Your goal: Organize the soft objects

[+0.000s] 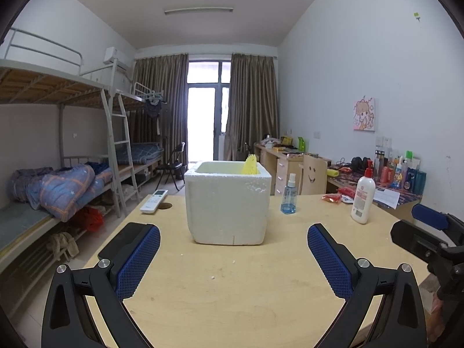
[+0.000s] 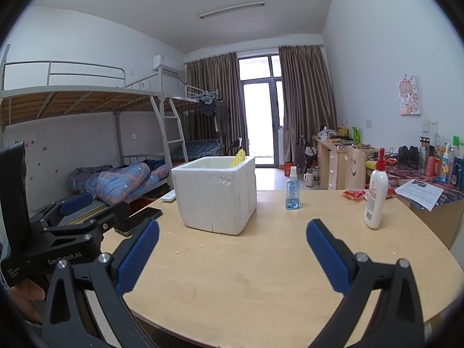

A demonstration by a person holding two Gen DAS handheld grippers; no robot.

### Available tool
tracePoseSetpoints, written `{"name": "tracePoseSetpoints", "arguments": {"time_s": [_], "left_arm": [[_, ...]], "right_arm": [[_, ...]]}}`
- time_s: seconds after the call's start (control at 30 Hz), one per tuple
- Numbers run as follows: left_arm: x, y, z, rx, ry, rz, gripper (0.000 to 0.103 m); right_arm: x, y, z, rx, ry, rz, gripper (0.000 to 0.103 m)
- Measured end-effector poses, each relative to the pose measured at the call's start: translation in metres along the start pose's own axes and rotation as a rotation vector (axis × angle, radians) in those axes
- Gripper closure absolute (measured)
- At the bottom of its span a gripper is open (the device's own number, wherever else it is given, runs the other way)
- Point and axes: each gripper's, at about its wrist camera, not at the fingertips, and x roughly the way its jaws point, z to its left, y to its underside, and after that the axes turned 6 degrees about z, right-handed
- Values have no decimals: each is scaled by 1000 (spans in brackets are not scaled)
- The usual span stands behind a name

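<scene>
Left wrist view looks down a pale wooden bench toward a white foam box standing upright near its middle, and a yellow soft object pokes up from inside the box at its far right corner. The left hand-held gripper hovers above the near part of the bench with its blue pads spread wide and nothing between them. A white remote control lies to the left of the box beside a round hole in the bench top, and a dark phone rests near the left edge in the right wrist view. To the right of the box stands a blue spray bottle, and further right a white lotion bottle with a red pump; both are upright and apart from the box. Small red packets lie at the far right of the bench. The right hand-held gripper also floats over the near bench, its blue pads held well apart and empty. From the right wrist view the left tool appears at the left edge, with part of a person's hand under it. Bunk beds line the left wall, and brown curtains frame a glass door at the far end.
</scene>
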Motion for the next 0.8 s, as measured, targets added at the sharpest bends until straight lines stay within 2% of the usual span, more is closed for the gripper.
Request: {"name": "tracePoseSetpoints", "arguments": {"time_s": [0.8], "left_arm": [[0,1,2,1,-3,-5,1]], "right_arm": [[0,6,1,-11,3,11,0]]}}
